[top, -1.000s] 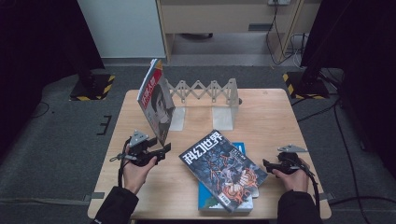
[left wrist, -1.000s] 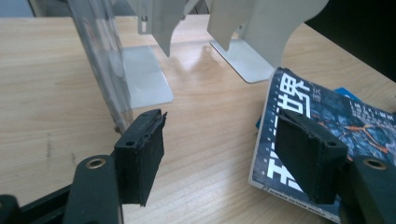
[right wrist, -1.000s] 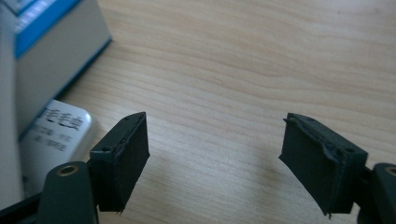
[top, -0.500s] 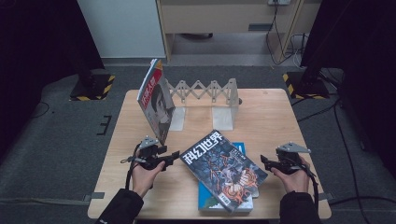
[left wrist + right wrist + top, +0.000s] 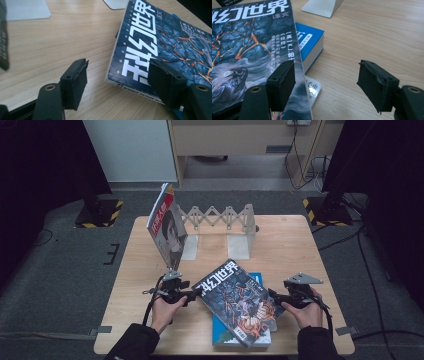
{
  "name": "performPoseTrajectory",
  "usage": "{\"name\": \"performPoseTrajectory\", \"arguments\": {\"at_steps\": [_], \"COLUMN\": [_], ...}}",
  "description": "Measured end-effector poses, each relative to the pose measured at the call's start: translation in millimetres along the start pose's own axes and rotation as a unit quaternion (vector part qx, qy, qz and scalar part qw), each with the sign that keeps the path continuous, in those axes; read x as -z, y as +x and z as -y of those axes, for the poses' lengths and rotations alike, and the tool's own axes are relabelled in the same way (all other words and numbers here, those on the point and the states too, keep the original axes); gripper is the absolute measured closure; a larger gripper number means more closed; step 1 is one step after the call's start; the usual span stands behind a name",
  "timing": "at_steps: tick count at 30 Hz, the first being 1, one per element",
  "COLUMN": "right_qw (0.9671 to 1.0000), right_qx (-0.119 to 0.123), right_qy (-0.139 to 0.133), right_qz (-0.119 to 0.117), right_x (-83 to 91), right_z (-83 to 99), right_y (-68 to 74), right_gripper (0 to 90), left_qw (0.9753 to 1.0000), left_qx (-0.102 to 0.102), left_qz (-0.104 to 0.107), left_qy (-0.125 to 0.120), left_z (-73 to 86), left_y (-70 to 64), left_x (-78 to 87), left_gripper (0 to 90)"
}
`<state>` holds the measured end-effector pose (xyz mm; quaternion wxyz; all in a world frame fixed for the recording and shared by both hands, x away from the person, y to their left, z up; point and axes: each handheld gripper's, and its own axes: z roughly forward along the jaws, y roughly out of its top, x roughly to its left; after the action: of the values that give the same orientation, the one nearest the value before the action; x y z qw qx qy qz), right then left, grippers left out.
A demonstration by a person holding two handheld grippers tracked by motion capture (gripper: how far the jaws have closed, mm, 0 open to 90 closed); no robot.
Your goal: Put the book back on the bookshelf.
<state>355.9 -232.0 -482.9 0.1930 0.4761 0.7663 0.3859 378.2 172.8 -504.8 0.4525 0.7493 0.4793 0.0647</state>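
A dark science-fiction magazine (image 5: 237, 300) lies askew on top of a blue book (image 5: 240, 332) near the table's front edge. My left gripper (image 5: 196, 294) is open at the magazine's left corner. In the left gripper view the magazine (image 5: 155, 45) has its corner between the jaws of my left gripper (image 5: 120, 82). My right gripper (image 5: 274, 296) is open at the magazine's right edge. In the right gripper view my right gripper (image 5: 329, 85) straddles the edge of the magazine (image 5: 249, 50), with the blue book (image 5: 309, 42) beneath it.
An expanding white book rack (image 5: 222, 220) stands at the back of the wooden table (image 5: 300, 245). A second magazine (image 5: 166, 227) leans upright against the rack's left end. One of the rack's white base plates (image 5: 322, 6) lies just beyond the blue book.
My left gripper has moved right, up to the magazine's left corner. My right gripper has edged left toward the magazine's right edge. The books have not moved.
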Motion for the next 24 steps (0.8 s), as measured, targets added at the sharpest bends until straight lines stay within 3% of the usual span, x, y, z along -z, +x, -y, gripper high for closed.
{"name": "performPoseTrajectory", "arguments": {"at_steps": [10, 11, 15, 24], "right_qw": [0.9999, 0.9999, 0.9999, 0.9998], "right_qx": [-0.001, -0.004, -0.001, -0.007], "right_qy": [0.009, 0.008, 0.008, 0.003], "right_qz": [-0.009, -0.01, -0.012, -0.017], "right_x": [-7.6, -7.9, -8.7, -9.7], "right_z": [3.9, 4.0, 4.1, 5.4], "right_y": [4.4, 5.0, 5.2, 4.1], "right_gripper": [29.0, 29.0, 28.8, 28.4], "left_qw": [0.9988, 0.9981, 0.9968, 0.9953], "left_qx": [0.031, 0.037, 0.044, 0.055], "left_qz": [0.036, 0.049, 0.065, 0.076], "left_qy": [0.007, 0.008, 0.012, 0.023], "left_z": [0.8, 1.2, 0.6, -2.6], "left_y": [5.0, 5.6, 3.2, -0.4], "left_x": [-8.8, -12.0, -17.6, -24.0], "left_gripper": [28.7, 28.5, 28.0, 28.0]}}
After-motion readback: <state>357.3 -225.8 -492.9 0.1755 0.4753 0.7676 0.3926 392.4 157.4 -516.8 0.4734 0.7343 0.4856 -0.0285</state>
